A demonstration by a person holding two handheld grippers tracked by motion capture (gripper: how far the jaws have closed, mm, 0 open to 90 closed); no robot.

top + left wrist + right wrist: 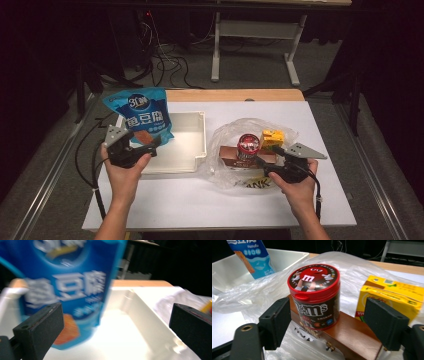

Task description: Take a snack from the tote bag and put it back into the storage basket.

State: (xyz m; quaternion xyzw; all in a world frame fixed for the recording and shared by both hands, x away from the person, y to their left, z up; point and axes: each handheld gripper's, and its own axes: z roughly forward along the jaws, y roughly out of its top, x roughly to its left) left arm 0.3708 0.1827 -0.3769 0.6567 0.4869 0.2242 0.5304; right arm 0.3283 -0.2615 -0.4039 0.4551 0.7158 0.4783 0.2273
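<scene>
The blue snack bag (142, 116) stands upright in the left end of the white bin (192, 145), leaning a little against its wall, and in the left gripper view it is blurred but clearly free of the pads. We see the left gripper (141, 150) just beside the lower part of the bag, with its jaws spread wide and nothing pressed between them, so the bag is released. The bin itself sits on the white table (200, 200), and the clear plastic bag (227, 135) lies next to it on the right, with the other goods on it.

On this plastic we find a brown wooden box (359, 336), a yellow carton (392, 298) beside it, and a candy jar (314, 296) with a red lid standing on the box. The right gripper (327, 322) has its jaws open on both sides of the jar, and the pads do not touch it yet.

We judge that the step now is to take the jar. To do it well, we should bring the gripper forward until the pads face the middle of the jar body, below the lid, then close evenly. The jar is round and smooth, so a grip off centre could make it slip or tip off the box. The left gripper should draw back gently, so the bag does not fall out of the bin
</scene>
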